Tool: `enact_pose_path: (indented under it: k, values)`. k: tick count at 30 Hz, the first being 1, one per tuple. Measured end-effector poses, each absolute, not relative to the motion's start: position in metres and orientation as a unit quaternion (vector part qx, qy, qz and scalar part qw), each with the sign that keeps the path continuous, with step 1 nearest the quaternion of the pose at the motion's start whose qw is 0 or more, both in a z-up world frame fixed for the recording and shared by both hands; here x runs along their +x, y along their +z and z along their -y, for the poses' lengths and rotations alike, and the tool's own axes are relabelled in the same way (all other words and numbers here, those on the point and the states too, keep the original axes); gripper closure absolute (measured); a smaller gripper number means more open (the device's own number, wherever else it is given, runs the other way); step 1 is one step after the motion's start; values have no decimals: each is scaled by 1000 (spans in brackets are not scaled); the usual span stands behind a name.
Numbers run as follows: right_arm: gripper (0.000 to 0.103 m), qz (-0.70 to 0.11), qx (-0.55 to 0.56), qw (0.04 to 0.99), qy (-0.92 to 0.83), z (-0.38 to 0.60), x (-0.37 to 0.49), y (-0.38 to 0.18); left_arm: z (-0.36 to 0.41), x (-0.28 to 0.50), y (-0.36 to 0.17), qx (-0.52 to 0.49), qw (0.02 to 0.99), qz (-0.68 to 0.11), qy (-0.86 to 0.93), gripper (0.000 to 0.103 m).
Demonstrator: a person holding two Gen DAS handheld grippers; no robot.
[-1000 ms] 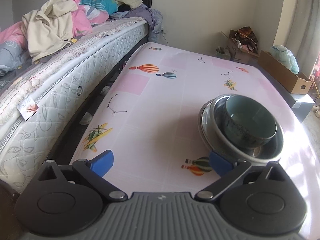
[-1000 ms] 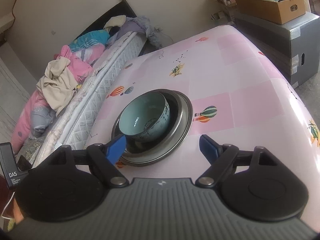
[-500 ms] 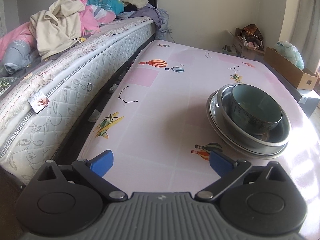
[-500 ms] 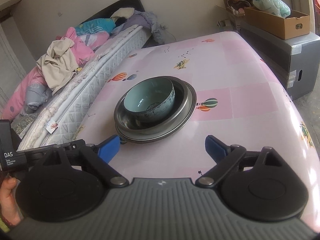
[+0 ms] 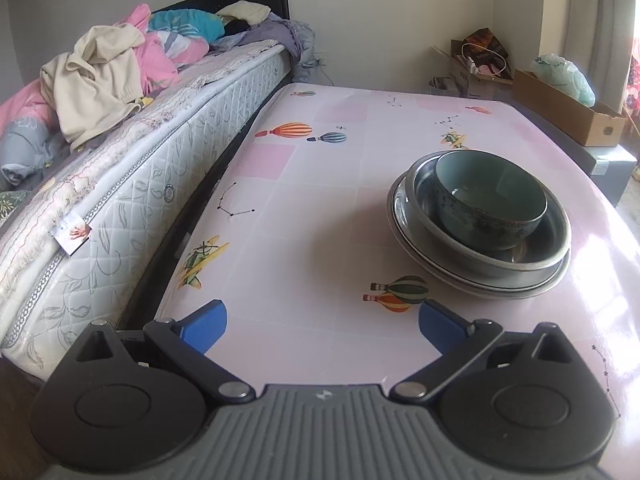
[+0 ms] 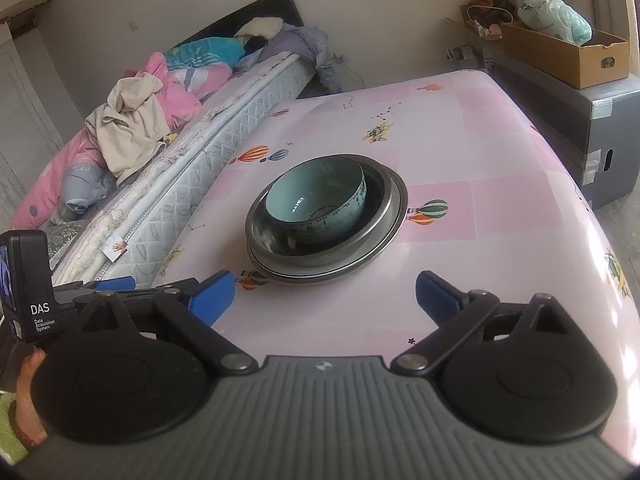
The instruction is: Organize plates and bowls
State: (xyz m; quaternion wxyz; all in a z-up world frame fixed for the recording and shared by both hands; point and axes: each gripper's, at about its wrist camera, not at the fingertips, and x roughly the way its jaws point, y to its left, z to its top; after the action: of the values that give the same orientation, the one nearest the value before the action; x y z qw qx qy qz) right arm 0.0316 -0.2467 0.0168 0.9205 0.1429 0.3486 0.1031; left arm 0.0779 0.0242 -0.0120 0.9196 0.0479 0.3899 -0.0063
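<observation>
Pink and shiny, the table (image 5: 304, 216) stands right beside a bed (image 5: 132, 184) with a heap of clothes (image 5: 108, 80) on it. Little balloons and planes are printed on the tabletop. On the table sits one stack of dishes. A flat metal plate (image 6: 384, 250) is at the bottom, a metal bowl (image 6: 380, 216) sits on it, and a blue-green bowl (image 6: 316, 200) sits inside that, leaning a bit to one side. The left gripper (image 5: 322, 322) hangs over the near edge of the table with its blue fingers (image 5: 204, 322) spread wide and nothing between them. The stack is ahead of it and off to its right, not touching. The right gripper (image 6: 324, 294) points at the stack from the near side. Its jaws are opening, and nothing is between them. A cardboard box (image 6: 568, 52) with a plastic bag (image 6: 556, 16) in it sits on a grey cabinet (image 6: 592, 120) past the table.
</observation>
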Motion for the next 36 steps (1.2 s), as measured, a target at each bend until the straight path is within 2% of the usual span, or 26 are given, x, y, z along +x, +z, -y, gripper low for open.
enact_pose_path:
  k: [17, 36]
  values:
    - [2, -357, 143, 915, 118, 239, 34, 14, -30, 86, -19, 16, 900, -435, -1, 0]
    - [1, -371, 120, 914, 113, 226, 37, 17, -21, 84, -16, 24, 898, -440, 12, 0]
